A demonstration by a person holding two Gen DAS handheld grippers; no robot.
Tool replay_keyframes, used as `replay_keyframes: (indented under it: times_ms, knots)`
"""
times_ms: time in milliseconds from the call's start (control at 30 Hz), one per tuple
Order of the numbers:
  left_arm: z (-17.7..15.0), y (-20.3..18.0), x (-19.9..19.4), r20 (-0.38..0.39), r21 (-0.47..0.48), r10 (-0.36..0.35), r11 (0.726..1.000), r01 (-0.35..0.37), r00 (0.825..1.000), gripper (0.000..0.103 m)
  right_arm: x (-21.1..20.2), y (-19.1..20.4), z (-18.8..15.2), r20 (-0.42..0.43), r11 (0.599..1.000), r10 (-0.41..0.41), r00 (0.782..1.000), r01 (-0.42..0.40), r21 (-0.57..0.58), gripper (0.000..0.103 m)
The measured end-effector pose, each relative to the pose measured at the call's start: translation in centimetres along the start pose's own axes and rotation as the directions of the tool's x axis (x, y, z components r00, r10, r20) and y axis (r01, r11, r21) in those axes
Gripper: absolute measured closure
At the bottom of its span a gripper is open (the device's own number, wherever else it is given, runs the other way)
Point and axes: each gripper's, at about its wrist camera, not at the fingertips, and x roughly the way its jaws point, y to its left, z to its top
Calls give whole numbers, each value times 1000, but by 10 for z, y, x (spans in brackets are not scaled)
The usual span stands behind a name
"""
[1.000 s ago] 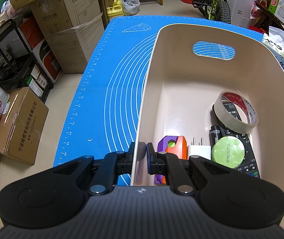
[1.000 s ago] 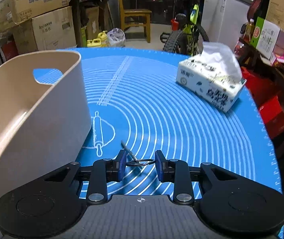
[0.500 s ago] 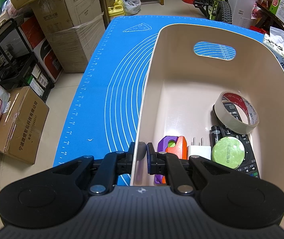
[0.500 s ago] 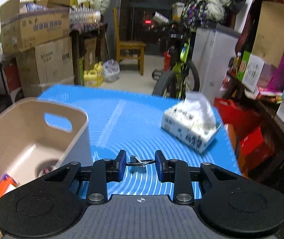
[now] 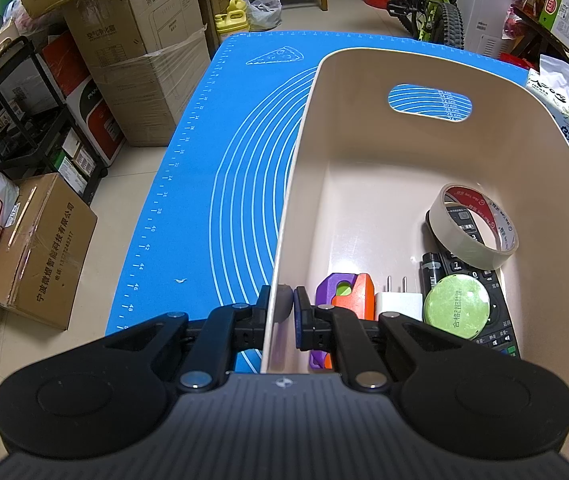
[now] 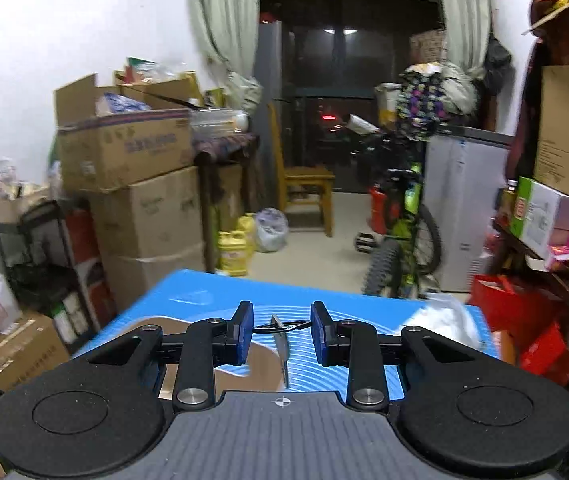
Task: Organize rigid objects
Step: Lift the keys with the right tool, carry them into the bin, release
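Observation:
My left gripper point(image 5: 283, 307) is shut on the near left wall of the beige bin point(image 5: 296, 168), which stands on the blue mat point(image 5: 212, 184). Inside the bin lie a tape roll point(image 5: 474, 226), a black remote point(image 5: 496, 312), a green round tin point(image 5: 456, 306), a white plug point(image 5: 398, 302) and a purple and orange piece point(image 5: 348, 292). My right gripper point(image 6: 282, 330) is shut on a key ring with a key point(image 6: 282, 342) that hangs down between the fingers. It is raised high above the mat, over the bin's far rim point(image 6: 260, 364).
A tissue pack point(image 5: 564, 108) lies on the mat right of the bin, and shows blurred in the right wrist view point(image 6: 448, 320). Cardboard boxes point(image 5: 136, 52) and a black rack point(image 5: 16, 120) stand left of the table. A bicycle point(image 6: 404, 240) and a chair point(image 6: 304, 188) stand beyond it.
My right gripper has lifted the key ring off the mat, risen and tilted up, so the room now fills its view. The left gripper and bin have not moved.

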Motion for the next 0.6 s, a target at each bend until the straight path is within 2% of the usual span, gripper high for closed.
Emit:
replay_keyframes:
  times_ms: [167, 267, 467, 600]
  knots:
    - [0, 0, 0, 0, 0, 0, 1000, 0, 1000, 91, 9, 31, -3, -37, 995, 90, 995, -91, -31, 64]
    - [0, 0, 0, 0, -1, -1, 1000, 1, 1000, 91, 17, 54, -12, -100, 988, 133, 986, -140, -60, 64]
    - [0, -1, 0, 1, -3, -2, 1000, 2, 1000, 91, 38, 86, -39, -259, 975, 160, 952, -193, -106, 64]
    - [0, -1, 0, 0, -3, -1, 1000, 1, 1000, 91, 52, 96, -54, -365, 974, 152, 919, -202, -102, 64]
